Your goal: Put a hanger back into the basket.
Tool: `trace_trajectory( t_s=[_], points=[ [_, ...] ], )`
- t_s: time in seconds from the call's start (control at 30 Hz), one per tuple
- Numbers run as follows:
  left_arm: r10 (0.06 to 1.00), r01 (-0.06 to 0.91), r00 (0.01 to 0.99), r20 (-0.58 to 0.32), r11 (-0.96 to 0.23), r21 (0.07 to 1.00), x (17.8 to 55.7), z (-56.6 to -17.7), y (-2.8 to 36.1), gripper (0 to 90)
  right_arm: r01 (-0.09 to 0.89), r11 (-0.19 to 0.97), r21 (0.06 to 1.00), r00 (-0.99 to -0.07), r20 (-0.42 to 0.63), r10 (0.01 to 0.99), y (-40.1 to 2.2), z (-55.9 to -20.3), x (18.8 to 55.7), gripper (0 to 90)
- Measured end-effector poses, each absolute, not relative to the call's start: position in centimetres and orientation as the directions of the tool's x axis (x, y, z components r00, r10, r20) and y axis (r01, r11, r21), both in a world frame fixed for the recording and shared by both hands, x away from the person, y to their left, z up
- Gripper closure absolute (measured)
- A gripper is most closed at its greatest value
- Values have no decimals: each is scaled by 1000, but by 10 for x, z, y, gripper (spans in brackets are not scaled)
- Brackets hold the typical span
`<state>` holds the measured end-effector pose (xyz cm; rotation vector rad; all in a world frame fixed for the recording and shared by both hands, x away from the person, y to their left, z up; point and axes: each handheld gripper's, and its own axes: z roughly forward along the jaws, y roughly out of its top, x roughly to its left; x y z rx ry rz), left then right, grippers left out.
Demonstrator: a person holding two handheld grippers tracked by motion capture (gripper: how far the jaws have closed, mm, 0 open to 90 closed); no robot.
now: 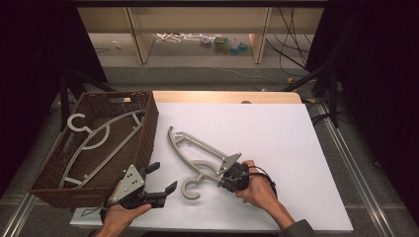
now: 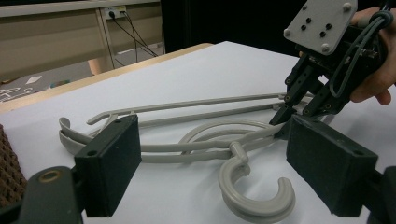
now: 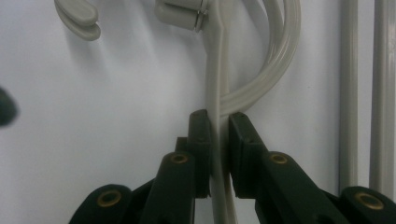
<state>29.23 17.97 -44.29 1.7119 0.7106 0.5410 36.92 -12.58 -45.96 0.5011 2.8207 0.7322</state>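
Note:
A grey plastic hanger [image 1: 202, 145] lies flat on the white table top [image 1: 257, 133], its hook towards the front edge. My right gripper [image 1: 223, 178] is shut on one thin arm of this hanger [image 3: 217, 70], just behind the curved neck, and the pads [image 3: 201, 140] press on it from both sides. The left gripper [image 1: 163, 178] is held open near the table's front left, beside the basket. In the left gripper view its wide jaws [image 2: 219, 163] frame the hanger [image 2: 187, 151] and its hook without touching them, and the right gripper [image 2: 299, 112] shows beyond.
A brown wicker basket [image 1: 143, 143] stands at the table's left edge with a second grey hanger [image 1: 114, 123] lying inside it. White table surface stretches to the right and behind the hanger. Shelving legs and cables are on the floor beyond the table.

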Motion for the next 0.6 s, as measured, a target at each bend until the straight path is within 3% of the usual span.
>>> trace_trajectory(
  t_s=[0.6],
  points=[
    [702, 188, 712, -10, -176, 966, 293, -444, 179, 181, 243, 845, 477, -928, -140, 346, -128, -448, 368, 822]
  ],
)
